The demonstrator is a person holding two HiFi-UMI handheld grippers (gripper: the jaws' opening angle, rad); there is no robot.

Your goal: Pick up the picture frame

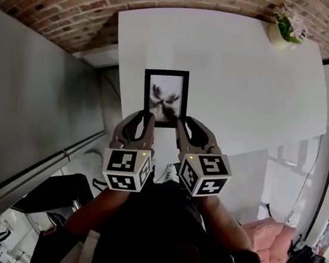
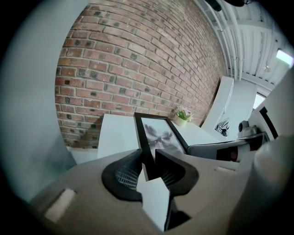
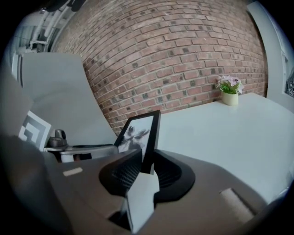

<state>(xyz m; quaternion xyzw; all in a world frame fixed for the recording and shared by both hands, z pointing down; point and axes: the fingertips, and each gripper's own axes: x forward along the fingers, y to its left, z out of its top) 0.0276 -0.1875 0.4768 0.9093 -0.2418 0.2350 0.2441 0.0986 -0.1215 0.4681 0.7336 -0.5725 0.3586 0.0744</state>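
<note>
Over white table (image 1: 238, 71), left tongs (image 1: 146, 117) and right tongs (image 1: 183, 123), side by side, tilted down, clamp picture frame (image 1: 168, 74).

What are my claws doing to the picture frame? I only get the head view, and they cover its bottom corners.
Observer: In the left gripper view, the left gripper has its jaws shut on the picture frame, on its black left edge.
Operator: And the other one?
Observer: The right gripper view shows the right gripper pinching the frame's right edge the same way.
Operator: Is the picture bent?
Observer: No. Seen from the side, the frame is flat and straight, with its thin edge between ribbed black pads.
</note>
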